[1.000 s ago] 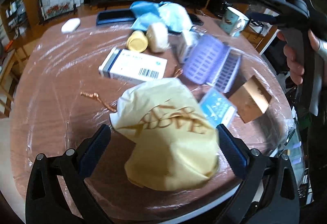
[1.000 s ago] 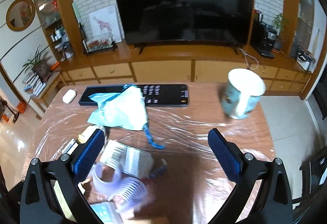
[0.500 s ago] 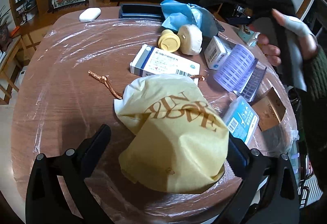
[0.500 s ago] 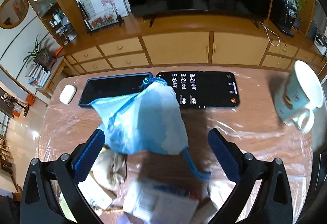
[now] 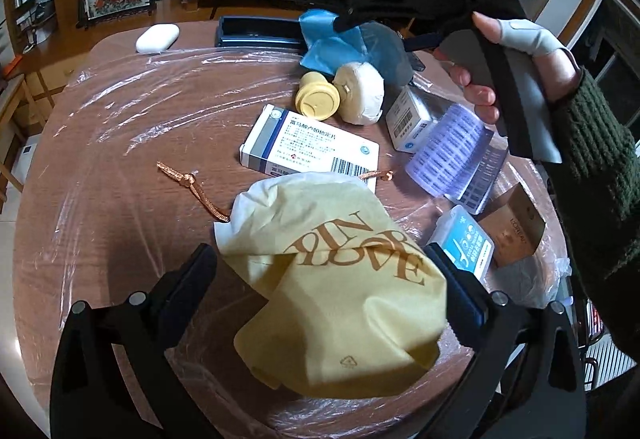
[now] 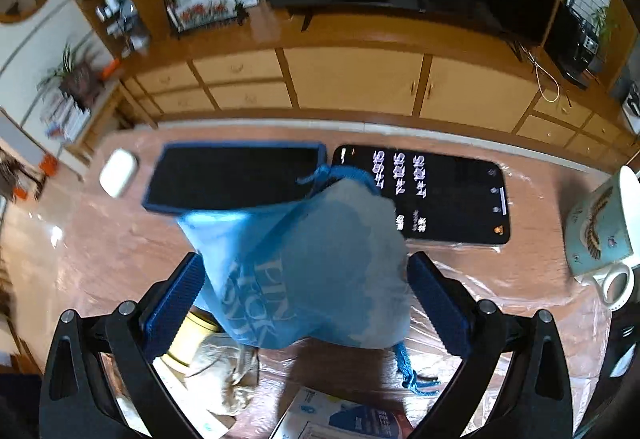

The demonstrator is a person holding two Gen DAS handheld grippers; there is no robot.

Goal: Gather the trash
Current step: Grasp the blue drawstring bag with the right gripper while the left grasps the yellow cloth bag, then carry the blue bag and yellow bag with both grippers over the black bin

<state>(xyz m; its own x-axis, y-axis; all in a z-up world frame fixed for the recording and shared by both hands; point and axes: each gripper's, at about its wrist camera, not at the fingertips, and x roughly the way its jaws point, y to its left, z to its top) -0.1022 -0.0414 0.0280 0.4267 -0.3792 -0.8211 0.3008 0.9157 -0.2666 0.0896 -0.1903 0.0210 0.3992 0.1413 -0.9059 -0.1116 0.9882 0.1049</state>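
Between the spread fingers of the right gripper [image 6: 306, 303] sits the blue bag [image 6: 312, 271], at 12 o'clock on the table [image 5: 100, 159]. It looks soft, light and squashy; pinching its puffy middle seems best. The left gripper [image 5: 326, 287] is wide apart too, around the yellow bag [image 5: 340, 295] at 6 o'clock. A second ago the right gripper was farther back; now it has moved in close.
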